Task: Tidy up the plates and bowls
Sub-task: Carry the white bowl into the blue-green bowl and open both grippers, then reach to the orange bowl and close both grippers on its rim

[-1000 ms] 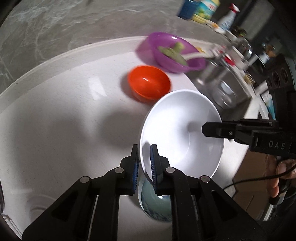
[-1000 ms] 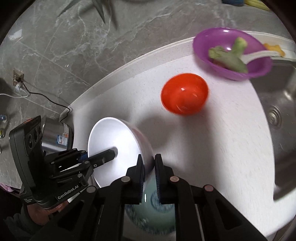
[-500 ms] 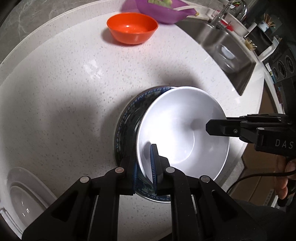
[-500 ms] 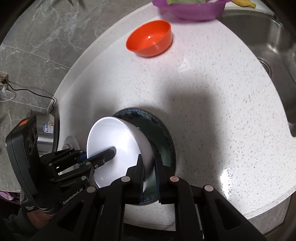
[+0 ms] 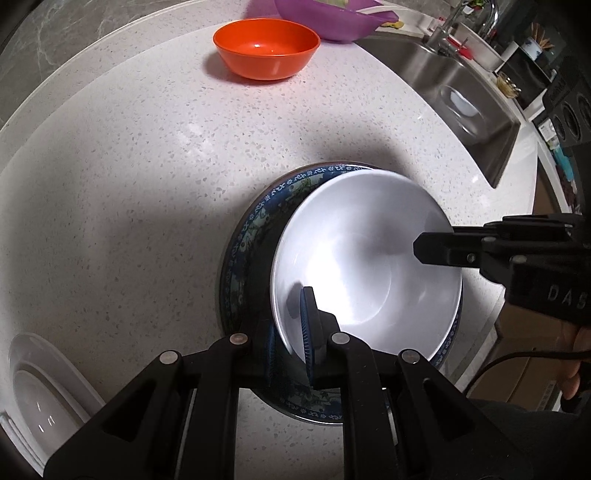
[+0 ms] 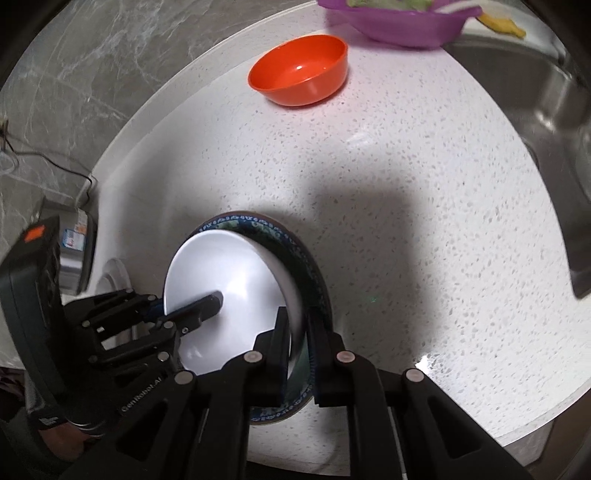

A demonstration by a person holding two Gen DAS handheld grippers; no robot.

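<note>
A white bowl sits in a dark blue patterned bowl on the white speckled counter. My left gripper is shut on the white bowl's near rim. My right gripper is shut on the opposite rim of the white bowl, over the blue bowl. Each gripper shows in the other's view: the right one at the right of the left wrist view, the left one at the left of the right wrist view. An orange bowl stands farther back.
A purple bowl with green and white items stands behind the orange bowl. A steel sink lies to the right. White plates rest at the counter's left edge. A small appliance stands by the wall.
Both grippers have lowered the white bowl down into the blue patterned bowl. The orange and purple bowls now lie farther away in both views.
</note>
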